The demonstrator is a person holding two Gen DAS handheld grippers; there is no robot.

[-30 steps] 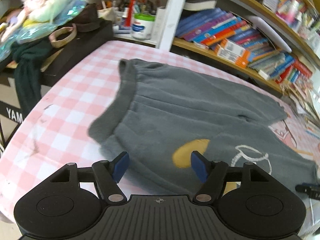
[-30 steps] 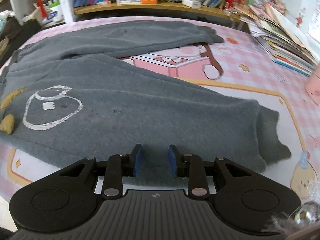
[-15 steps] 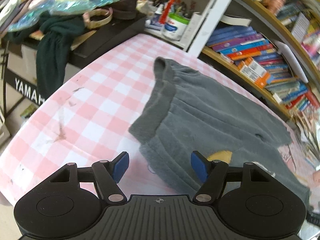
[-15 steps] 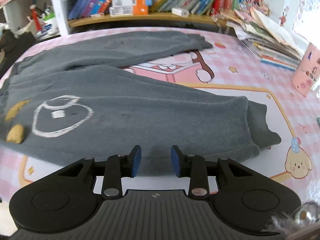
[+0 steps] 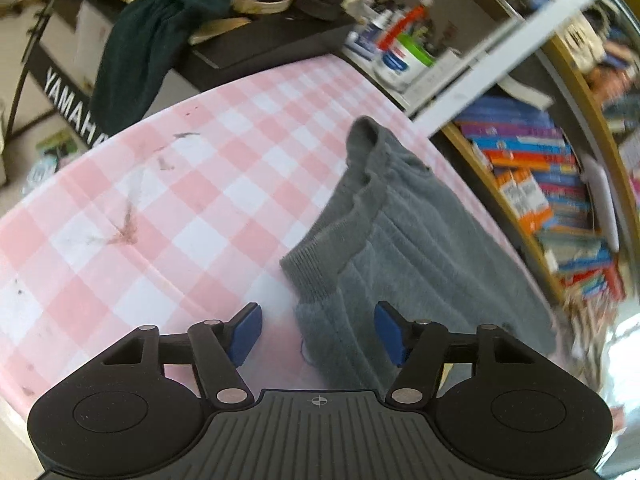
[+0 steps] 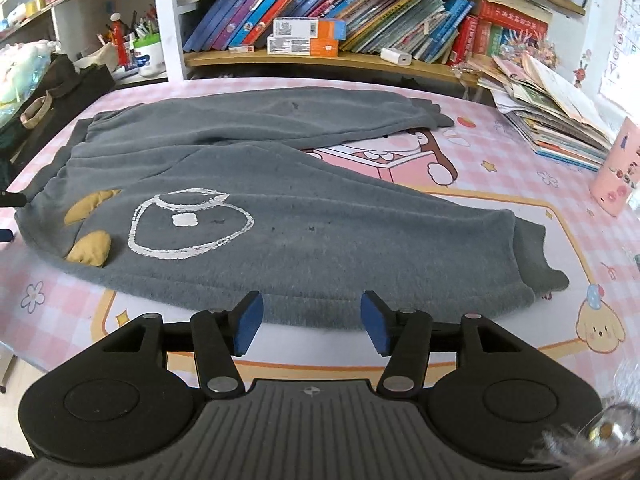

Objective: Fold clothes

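I have the grey fleece trousers (image 6: 280,208) lying spread flat on the counter (image 6: 500,168), which wears a pink checked cloth printed with cartoon animals, and the 2 legs fan apart toward the stack of books at the far right. A white printed outline and 2 tan patches mark the near leg close to the ribbed waistband (image 5: 328,248).

My left gripper (image 5: 318,334) has swung round over the last second: earlier it looked across the seat of the trousers, and now it faces the near waistband corner, with much more bare checked cloth showing on its left. Its jaws are closing, the corner's edge sits between the blue pads (image 5: 390,334), yet neither pad presses the fabric, so it holds nothing.

My right gripper (image 6: 312,328) was nearly pinched together a second ago and sat closer over the cloth; it has since drawn back a little, and its jaws are opening. The lower edge of the near leg lies just beyond the tips, ungripped.

I judge that both grippers are lining up on the near long edge for the 1st fold, near leg over far leg. No fold is made yet.
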